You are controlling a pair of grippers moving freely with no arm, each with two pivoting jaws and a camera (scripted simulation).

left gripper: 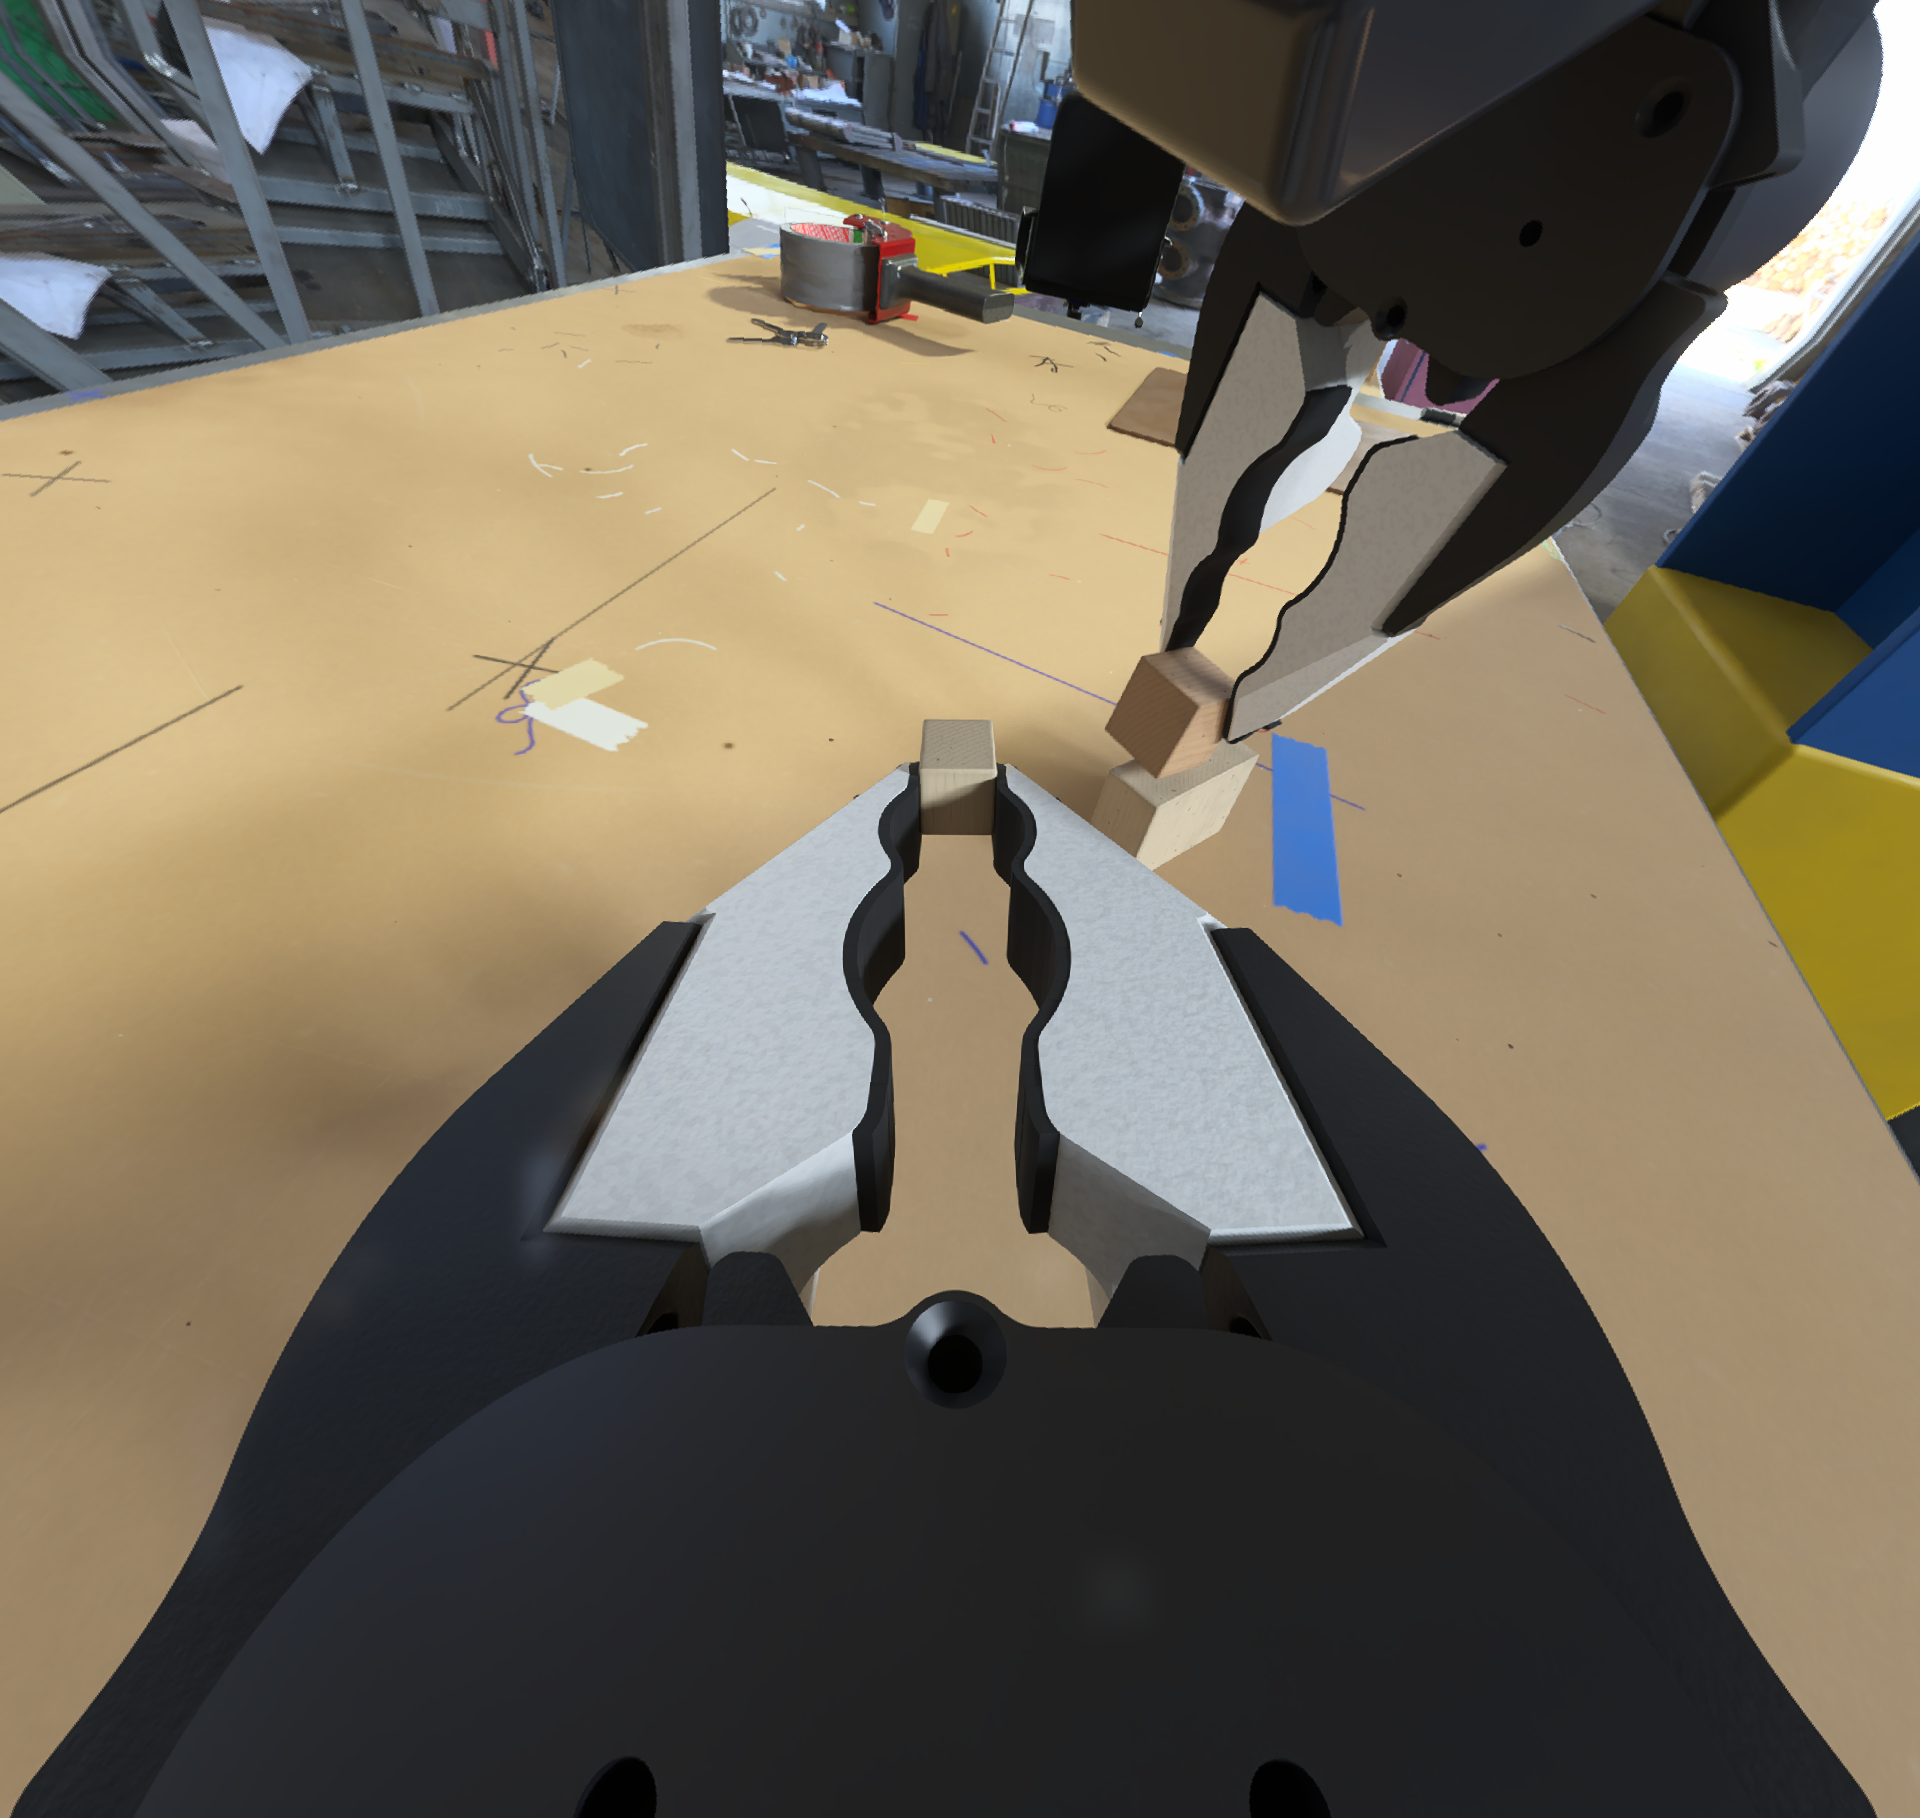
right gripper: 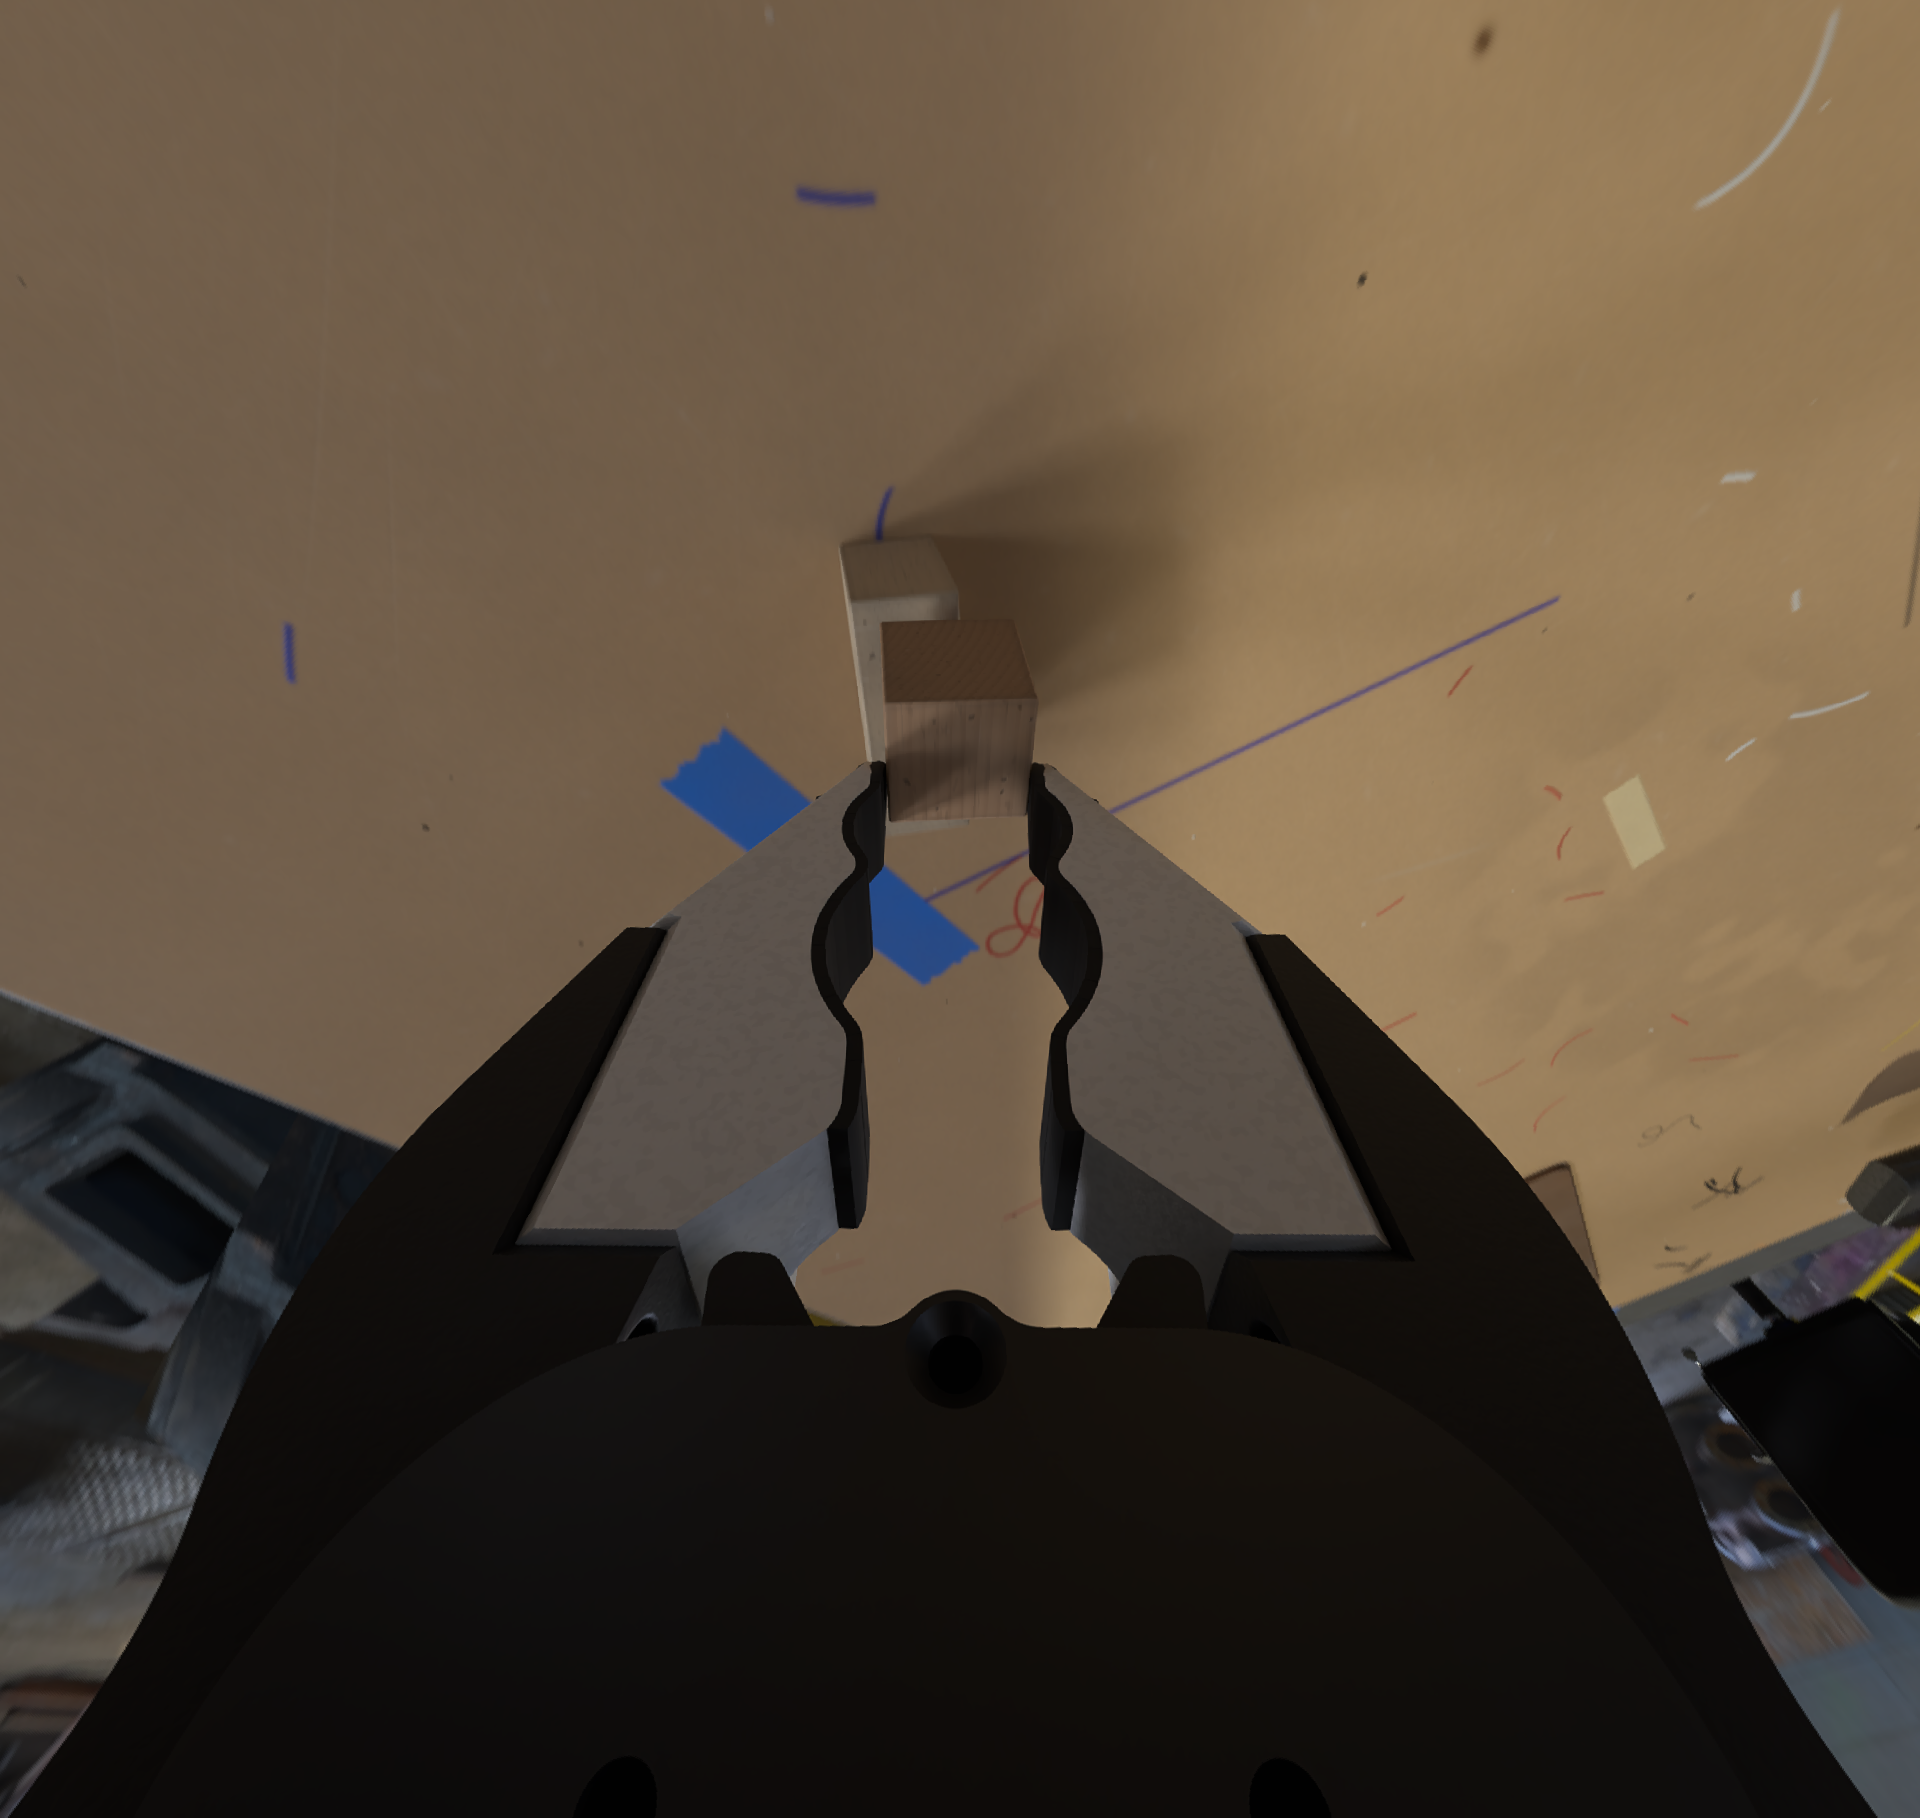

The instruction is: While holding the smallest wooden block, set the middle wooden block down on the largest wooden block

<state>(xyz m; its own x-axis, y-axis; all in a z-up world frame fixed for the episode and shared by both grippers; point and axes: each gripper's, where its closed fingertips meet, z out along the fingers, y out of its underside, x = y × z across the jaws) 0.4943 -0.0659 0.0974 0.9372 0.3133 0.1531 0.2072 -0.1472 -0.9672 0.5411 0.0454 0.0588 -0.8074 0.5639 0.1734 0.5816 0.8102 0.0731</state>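
The left gripper (left gripper: 957, 781) clamps the small block (left gripper: 957, 771), the right gripper (right gripper: 956, 789) grips the middle block (right gripper: 958, 729) (tilted) over the big block (left gripper: 1174, 812), so level it first.

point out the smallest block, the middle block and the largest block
smallest block (left gripper: 957, 776), left wrist view, its near face
middle block (right gripper: 958, 719), right wrist view, its front face
largest block (left gripper: 1174, 812), left wrist view, its side

Left wrist view looked forward, low across surface (left gripper: 416, 885). Right wrist view faced steeply down, close. Both shared blue tape (left gripper: 1304, 828) (right gripper: 727, 786), stacked blocks (left gripper: 1169, 771) (right gripper: 935, 688).
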